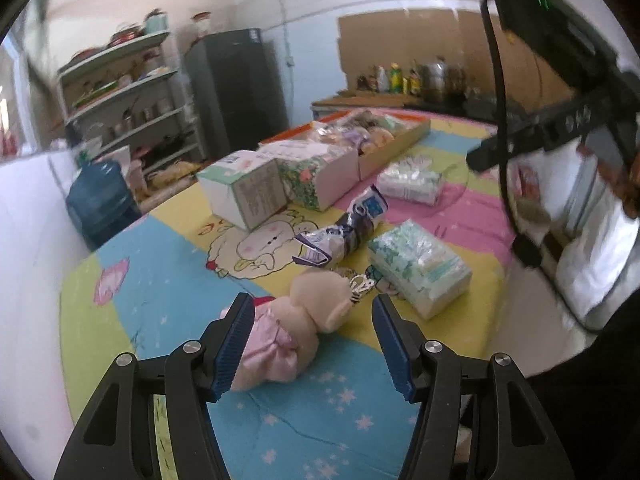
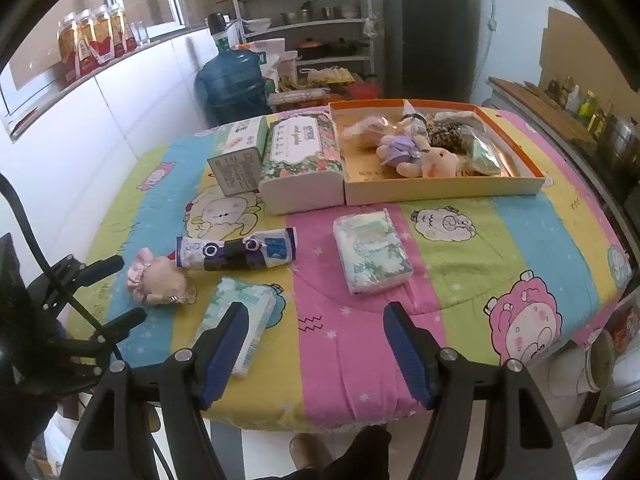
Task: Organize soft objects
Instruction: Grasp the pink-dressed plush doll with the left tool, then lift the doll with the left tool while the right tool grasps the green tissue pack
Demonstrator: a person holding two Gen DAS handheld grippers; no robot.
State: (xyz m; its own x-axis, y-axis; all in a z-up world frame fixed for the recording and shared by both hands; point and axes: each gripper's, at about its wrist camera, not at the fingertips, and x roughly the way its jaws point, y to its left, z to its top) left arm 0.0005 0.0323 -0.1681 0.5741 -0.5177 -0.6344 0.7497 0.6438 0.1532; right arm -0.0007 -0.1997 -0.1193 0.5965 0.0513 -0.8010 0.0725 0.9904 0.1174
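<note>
Basically, small plush doll [image 1: 288,320] in a pink dress lies on the colourful cartoon cloth [image 1: 168,264], near the table's left edge, between the spread jaws of the left gripper [image 1: 314,344]; fingers not touching it that I can tell. Just beyond it a purple-and-white wrapped pack [image 2: 236,252], beside that a tissue pack [image 1: 420,268]. Second tissue pack [image 2: 372,256] mid-table. Right gripper [image 2: 316,354] hangs over the near edge, jaws apart, nothing between them. Farther back: orange-rimmed tray [image 2: 440,192] holding plush toys [image 2: 416,156], floral tissue box [image 2: 300,160], green-white box [image 2: 238,160].
</note>
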